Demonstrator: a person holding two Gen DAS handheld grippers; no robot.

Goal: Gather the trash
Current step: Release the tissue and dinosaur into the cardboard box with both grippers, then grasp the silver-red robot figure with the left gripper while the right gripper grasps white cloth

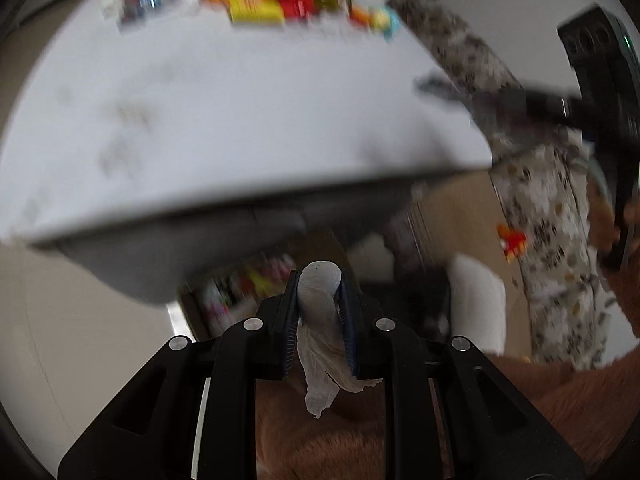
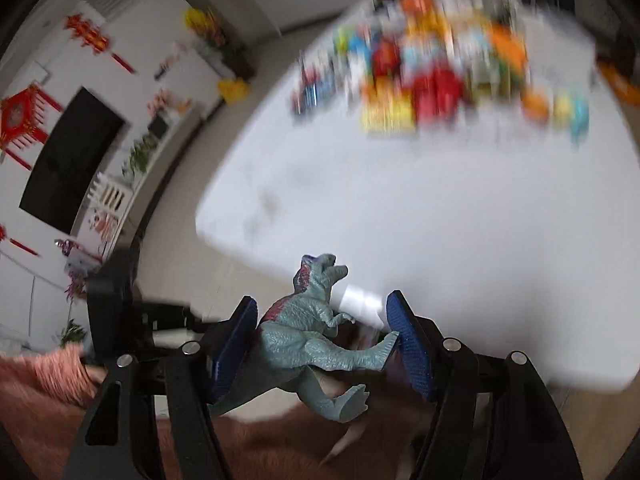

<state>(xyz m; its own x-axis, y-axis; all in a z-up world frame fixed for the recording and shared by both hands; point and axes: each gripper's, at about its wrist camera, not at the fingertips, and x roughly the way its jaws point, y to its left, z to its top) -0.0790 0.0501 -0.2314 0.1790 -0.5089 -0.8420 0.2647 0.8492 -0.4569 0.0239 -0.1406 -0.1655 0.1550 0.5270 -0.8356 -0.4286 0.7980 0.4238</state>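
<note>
Left gripper [image 1: 319, 312] jaws clamped on crumpled tissue [image 1: 320, 320] below the table [image 1: 240, 120] edge; right gripper [image 2: 322, 336] jaws pinching toy dinosaur [image 2: 312, 332].

Bright, motion-blurred backgrounds; dark fisheye corners.

The table [image 1: 248, 120] serves as the landmark. On its far side lies a heap of toy blocks [image 1: 272, 4]. Off its near edge, the left gripper [image 1: 319, 300] pinches a crumpled tissue [image 1: 320, 320] — lower than the tabletop. Below the table sits a box of toys [image 1: 248, 280]. At its near edge, the right gripper [image 2: 324, 336] clamps a toy dinosaur [image 2: 316, 336] — its head toward the blocks.
</note>
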